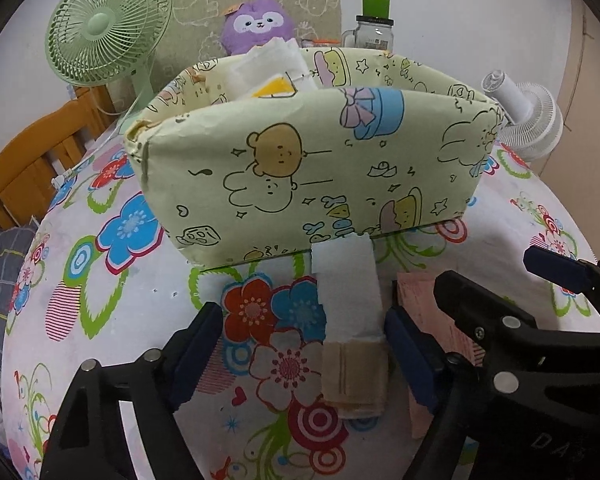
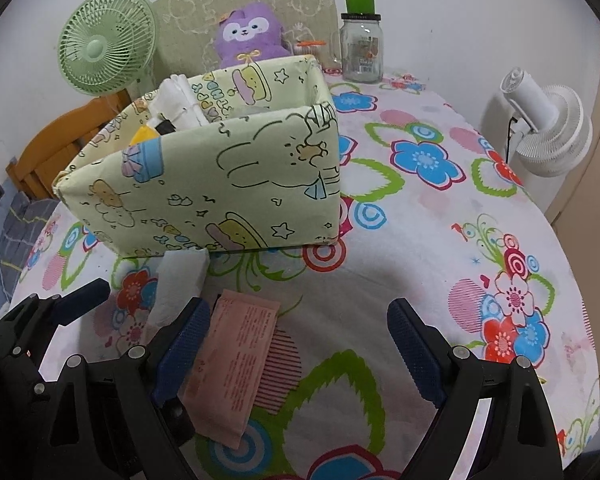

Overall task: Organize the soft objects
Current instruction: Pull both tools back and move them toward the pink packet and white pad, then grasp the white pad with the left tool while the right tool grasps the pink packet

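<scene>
A pale green cartoon-print box (image 1: 320, 168) (image 2: 220, 184) stands on the flowered table and holds white folded cloths (image 1: 268, 66) (image 2: 180, 100) and a yellow item (image 1: 276, 90). A folded white and beige cloth (image 1: 350, 320) (image 2: 176, 288) lies in front of the box. My left gripper (image 1: 304, 356) is open around it, fingers apart on both sides. A flat pink packet (image 2: 236, 356) (image 1: 432, 320) lies to its right. My right gripper (image 2: 300, 348) is open, its left finger (image 2: 180, 344) at the packet's left edge.
A green fan (image 1: 104, 24) (image 2: 104, 44), a purple plush (image 1: 256, 20) (image 2: 248, 32), a glass jar with a green lid (image 1: 374, 28) (image 2: 360, 44) and a white fan (image 1: 528, 116) (image 2: 548, 128) stand behind the box. A wooden chair (image 1: 32, 160) is at the left.
</scene>
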### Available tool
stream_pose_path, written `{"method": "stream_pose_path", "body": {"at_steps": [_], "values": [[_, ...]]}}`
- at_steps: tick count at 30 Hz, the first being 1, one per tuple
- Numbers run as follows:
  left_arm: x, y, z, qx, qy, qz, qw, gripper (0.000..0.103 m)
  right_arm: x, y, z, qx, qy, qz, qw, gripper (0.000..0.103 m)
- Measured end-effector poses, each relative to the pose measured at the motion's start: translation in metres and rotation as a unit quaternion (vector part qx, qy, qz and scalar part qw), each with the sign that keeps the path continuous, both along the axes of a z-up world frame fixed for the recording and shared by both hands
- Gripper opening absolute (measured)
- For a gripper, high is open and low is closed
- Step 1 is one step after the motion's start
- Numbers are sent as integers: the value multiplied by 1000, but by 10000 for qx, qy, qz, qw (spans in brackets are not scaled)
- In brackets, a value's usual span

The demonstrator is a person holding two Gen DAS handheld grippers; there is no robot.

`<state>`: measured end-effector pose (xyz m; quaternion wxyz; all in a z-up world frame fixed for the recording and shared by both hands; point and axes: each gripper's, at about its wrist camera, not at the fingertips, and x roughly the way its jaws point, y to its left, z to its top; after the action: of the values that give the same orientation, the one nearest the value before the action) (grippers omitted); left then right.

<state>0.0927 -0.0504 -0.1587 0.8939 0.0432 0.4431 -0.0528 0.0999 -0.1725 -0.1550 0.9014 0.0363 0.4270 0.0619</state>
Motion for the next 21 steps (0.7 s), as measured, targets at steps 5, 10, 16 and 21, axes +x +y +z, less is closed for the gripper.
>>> {"method": "stream_pose_path", "body": {"at_steps": [5,10,16,21], "values": [[4,-2,-5,-1,64,-62,10000,79,6,0,-5,11,87,4,10000,92],[7,-6,-6,-75,79,-170,9998,65,10,-1,-8,60,135,-22,9999,92],[4,-13,-4,-193,68,-411,9989,39,11,-2,-10,69,171,-56,9998,92],[1,-18,-3,-179,56,-490,9986,26,9,-1,-9,48,164,-55,9998,92]]}}
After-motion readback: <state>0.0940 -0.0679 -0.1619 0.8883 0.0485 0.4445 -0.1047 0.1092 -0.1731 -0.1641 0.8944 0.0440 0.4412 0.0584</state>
